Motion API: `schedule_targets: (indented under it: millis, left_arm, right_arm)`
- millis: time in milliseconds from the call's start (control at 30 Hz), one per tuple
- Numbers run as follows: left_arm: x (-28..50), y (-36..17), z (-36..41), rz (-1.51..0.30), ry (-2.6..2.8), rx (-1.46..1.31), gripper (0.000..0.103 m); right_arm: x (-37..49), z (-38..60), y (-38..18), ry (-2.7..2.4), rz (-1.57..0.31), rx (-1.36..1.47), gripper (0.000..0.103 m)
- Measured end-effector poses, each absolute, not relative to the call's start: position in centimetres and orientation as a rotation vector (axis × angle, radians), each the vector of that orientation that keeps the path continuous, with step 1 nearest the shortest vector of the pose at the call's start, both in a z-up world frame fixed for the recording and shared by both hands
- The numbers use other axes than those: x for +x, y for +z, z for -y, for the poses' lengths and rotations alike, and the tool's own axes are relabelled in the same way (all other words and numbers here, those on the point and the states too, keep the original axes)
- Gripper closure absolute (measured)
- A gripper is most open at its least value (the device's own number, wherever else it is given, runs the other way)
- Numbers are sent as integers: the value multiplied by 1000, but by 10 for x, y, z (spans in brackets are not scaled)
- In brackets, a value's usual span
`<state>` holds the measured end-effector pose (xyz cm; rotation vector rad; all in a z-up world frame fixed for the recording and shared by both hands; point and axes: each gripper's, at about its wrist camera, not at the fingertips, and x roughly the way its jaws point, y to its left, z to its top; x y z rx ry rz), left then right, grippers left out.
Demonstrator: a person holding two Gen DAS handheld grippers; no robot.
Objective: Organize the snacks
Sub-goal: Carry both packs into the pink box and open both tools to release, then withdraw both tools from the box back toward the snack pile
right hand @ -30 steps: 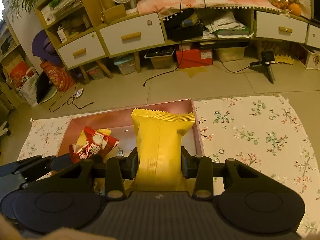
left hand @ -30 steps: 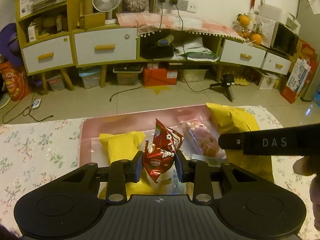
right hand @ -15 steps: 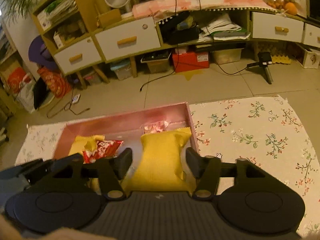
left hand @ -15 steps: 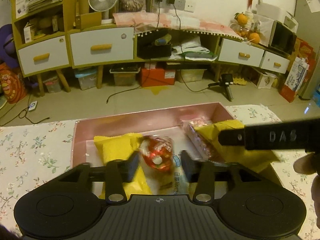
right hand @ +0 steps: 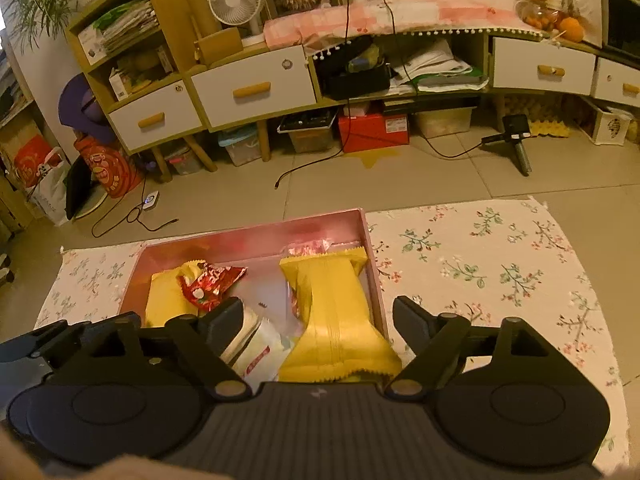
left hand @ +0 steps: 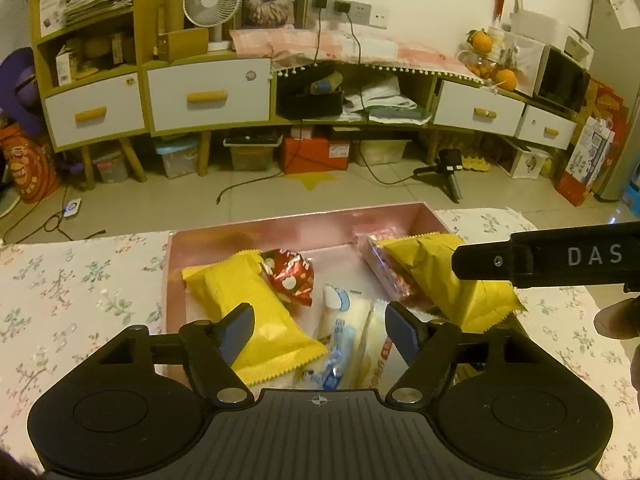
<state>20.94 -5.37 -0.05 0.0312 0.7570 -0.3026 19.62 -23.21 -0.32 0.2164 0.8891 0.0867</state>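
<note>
A pink box [left hand: 304, 222] [right hand: 256, 236] on the flowered cloth holds several snack packs. The red packet [left hand: 290, 276] [right hand: 212, 282] lies on a yellow pack [left hand: 248, 312] at the box's left. A second yellow pack [right hand: 336, 312] [left hand: 444, 280] lies along the right wall over a pink-wrapped snack [left hand: 384, 268]. White packs [left hand: 344, 340] lie in the middle. My left gripper [left hand: 320, 330] hovers over the box, its jaws opening, pads clear of everything. My right gripper [right hand: 318, 322] is also opening above the yellow pack, not touching it.
The right gripper's black arm [left hand: 552, 256] crosses the left wrist view at the right, with a fingertip [left hand: 618, 316] below it. The flowered cloth [right hand: 480, 264] spreads on both sides of the box. Beyond are a tiled floor, cabinets with drawers [left hand: 208, 94] and a small tripod [right hand: 516, 136].
Both grippers have let go: the red packet dropped from the left one onto the yellow pack, and the yellow pack fell from the right one into the box. Both sets of jaws widened.
</note>
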Motion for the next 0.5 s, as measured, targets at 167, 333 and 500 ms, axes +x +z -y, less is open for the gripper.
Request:
schedule_targets:
  millis: [167,333,500]
  left_arm:
    - [192,3,52,-768,-309,54,22]
    - [174,6,48,-779,-309,74,19]
    - [153,8,42,-776,-318,62,16]
  right_arm:
    - [184,233,1,82,-896,233,16]
    - [169,232,3,77,-893,222,12]
    - [151,227,2,84,-896,190,10]
